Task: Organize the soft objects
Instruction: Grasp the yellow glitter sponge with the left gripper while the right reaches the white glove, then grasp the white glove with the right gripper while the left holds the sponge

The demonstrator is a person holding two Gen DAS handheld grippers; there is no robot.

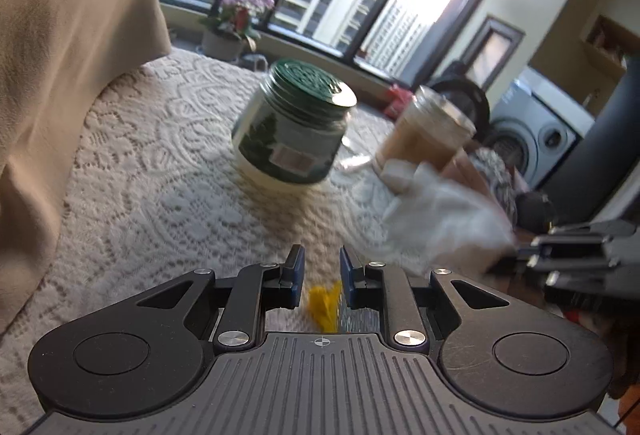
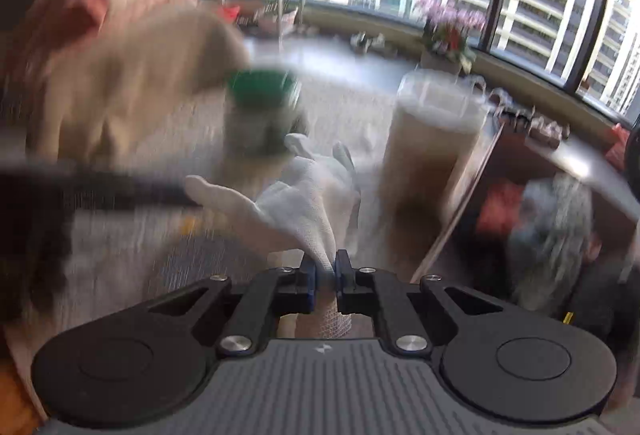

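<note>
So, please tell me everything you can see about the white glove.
The white glove looks like thin knitted fabric with a fine mesh weave. It is empty and limp. The right gripper is shut on it near the cuff, whose ribbed end hangs below the pads. Its fingers spread outward and upward from the grip. In the left wrist view it appears blurred, above the lace cloth, in front of the brown jar. Whether it touches the cloth cannot be told.

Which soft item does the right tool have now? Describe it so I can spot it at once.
Start at the lace-covered table with the green-lidded jar and the tall clear jar. In front of the jars, the right tool pinches a white knit glove by its cuff. It is the only white, fingered cloth there.
</note>
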